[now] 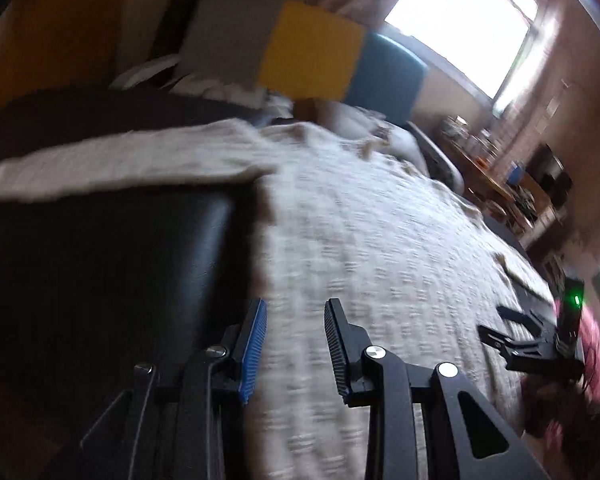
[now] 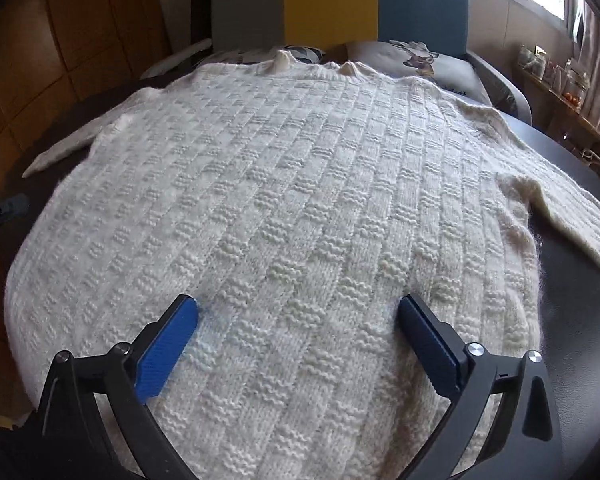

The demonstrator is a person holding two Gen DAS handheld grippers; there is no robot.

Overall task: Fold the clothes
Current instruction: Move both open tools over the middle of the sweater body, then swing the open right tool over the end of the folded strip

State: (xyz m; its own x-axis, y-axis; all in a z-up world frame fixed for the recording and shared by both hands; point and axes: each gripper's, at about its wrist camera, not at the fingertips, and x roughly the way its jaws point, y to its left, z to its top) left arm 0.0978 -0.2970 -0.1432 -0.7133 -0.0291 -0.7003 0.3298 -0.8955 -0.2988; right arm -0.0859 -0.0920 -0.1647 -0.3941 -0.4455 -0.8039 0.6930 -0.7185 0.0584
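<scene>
While my right hand-held gripper point(image 2: 298, 344) hangs spread wide over the hem end of the cream knit sweater point(image 2: 284, 184), pinching nothing, my left hand-held gripper point(image 1: 296, 344) sits with its fingers parted and empty at the sweater's left edge. The sweater lies flat on the dark surface point(image 2: 580, 320), collar away from me, one sleeve point(image 2: 572, 216) trailing off to the right, the other point(image 2: 60, 152) out to the left. Risky bit, I'd say: this chunky knit is thick and stretchy, so a shallow pinch could catch one layer only and drag the body crooked, and the left view is blurred, so my aim there is uncertain. Beyond the surface there's a grey, yellow and blue headboard point(image 2: 332, 4), a printed pillow point(image 2: 416, 60), wooden panelling left, bright window point(image 1: 460, 20) right.
</scene>
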